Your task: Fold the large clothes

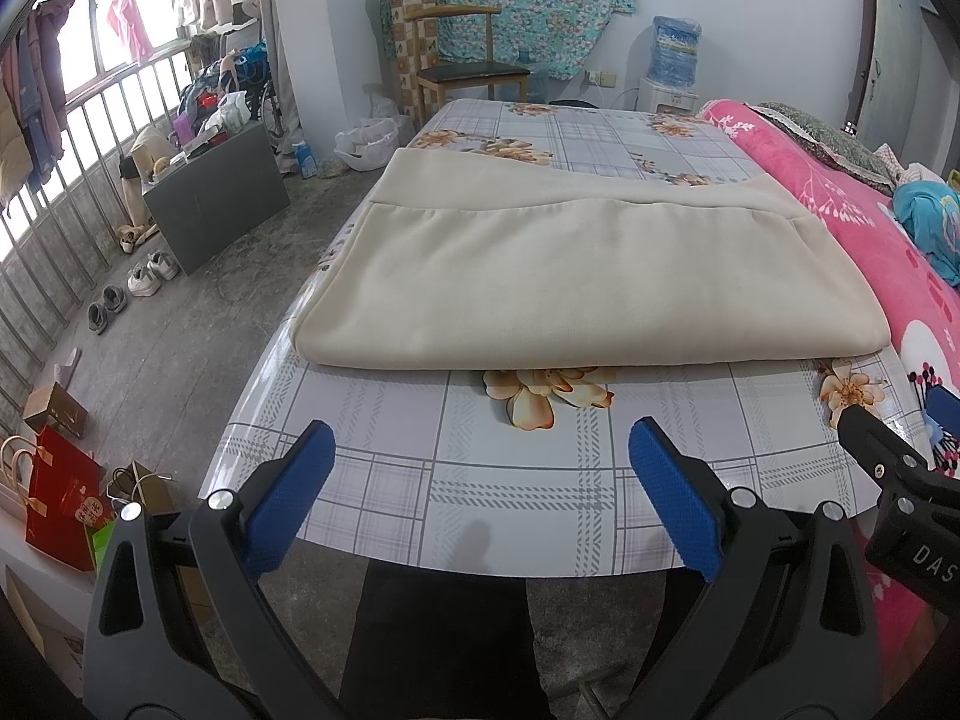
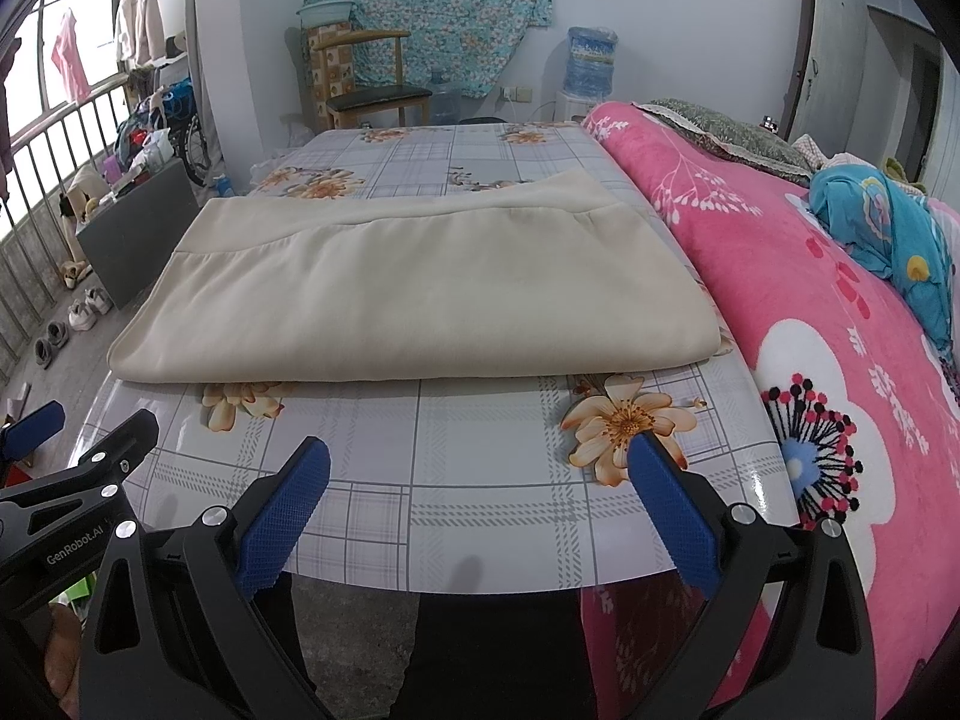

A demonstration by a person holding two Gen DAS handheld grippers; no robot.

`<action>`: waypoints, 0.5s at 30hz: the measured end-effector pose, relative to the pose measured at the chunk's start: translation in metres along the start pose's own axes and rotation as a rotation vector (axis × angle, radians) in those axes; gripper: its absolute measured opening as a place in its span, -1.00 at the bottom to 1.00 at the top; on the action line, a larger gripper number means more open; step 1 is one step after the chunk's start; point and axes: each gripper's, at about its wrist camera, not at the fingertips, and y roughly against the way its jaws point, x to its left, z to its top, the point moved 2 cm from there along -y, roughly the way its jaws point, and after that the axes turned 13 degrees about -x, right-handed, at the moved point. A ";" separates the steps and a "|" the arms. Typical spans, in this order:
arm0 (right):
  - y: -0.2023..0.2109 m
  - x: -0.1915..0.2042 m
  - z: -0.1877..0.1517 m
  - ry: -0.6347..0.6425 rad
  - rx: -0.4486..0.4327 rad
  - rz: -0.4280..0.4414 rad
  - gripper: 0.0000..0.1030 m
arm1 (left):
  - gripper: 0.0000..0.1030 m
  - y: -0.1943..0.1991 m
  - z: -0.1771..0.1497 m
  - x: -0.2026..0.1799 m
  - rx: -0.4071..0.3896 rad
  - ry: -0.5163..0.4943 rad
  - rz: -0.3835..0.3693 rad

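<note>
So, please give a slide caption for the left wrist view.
Open left gripper hovers before a folded beige garment on the table.

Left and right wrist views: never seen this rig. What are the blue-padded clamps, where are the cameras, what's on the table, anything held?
A person holds a two-finger gripper in each hand; no robot arm. Each picture comes from a fisheye camera on one gripper, looking forward between its blue-padded fingers. The left gripper and right gripper are both open, holding nothing, hovering over the near edge of the table. The table wears a glossy plaid cloth with flower prints. On it lies a folded beige garment, flat. A pink floral blanket lies beside the table, on the right.
</note>
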 end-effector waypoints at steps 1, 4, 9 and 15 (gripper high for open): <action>0.000 0.000 0.000 0.000 0.001 0.000 0.88 | 0.84 0.000 0.000 0.000 0.000 0.000 0.000; 0.000 0.000 0.000 0.001 0.001 0.002 0.88 | 0.84 0.000 0.000 0.000 -0.001 0.000 0.001; 0.000 0.001 -0.002 0.003 0.000 0.005 0.88 | 0.84 0.001 0.001 0.000 -0.002 -0.001 0.001; 0.000 0.002 -0.002 0.001 0.001 0.005 0.88 | 0.84 0.000 0.002 0.000 -0.002 0.001 0.001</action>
